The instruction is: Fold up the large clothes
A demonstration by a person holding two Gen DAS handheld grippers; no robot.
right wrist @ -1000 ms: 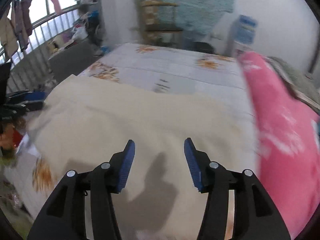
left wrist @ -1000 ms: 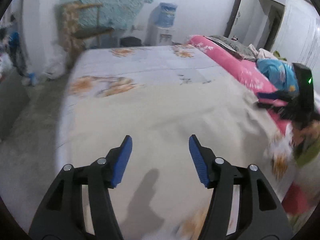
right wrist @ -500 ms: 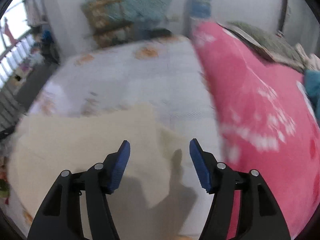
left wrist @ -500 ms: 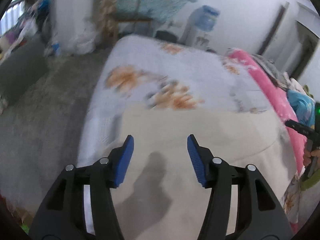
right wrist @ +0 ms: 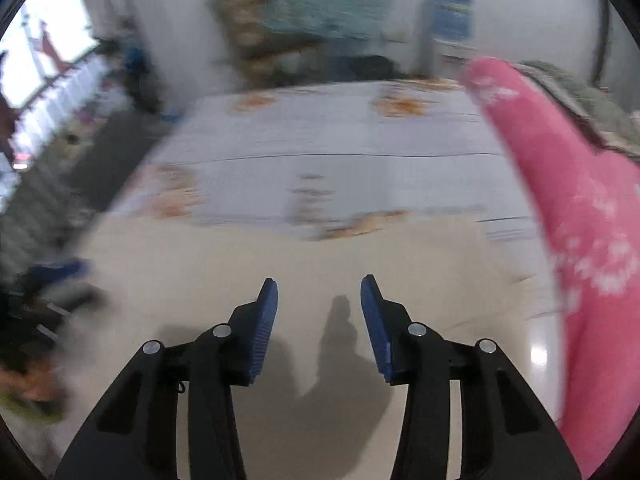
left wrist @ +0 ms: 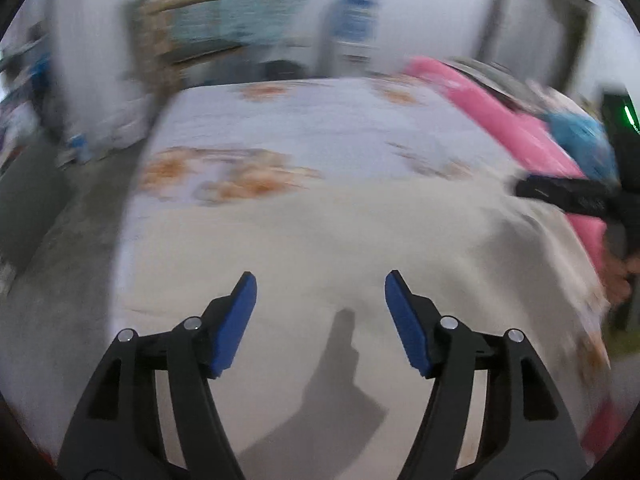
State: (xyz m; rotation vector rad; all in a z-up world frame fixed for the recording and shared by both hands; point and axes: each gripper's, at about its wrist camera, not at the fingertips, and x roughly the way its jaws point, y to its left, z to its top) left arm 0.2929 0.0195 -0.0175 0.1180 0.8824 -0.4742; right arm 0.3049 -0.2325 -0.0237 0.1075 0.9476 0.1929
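Two wrist views look down over a bed [left wrist: 304, 120] with a pale floral sheet. A large cream garment [left wrist: 320, 240] lies spread flat across the near half of the bed, beside a pink blanket [right wrist: 580, 200] along its right side. The left gripper [left wrist: 320, 304] hovers above the cream cloth; its jaws have just been opening and nothing is between them. The right gripper [right wrist: 319, 308] also hangs over the cloth, with a narrower gap; its jaws have just been closing, yet they hold nothing. Both views are blurred. The step in hand appears to be positioning before a fold. The next move likely calls for lowering each gripper to an edge or corner of the garment and pinching it.
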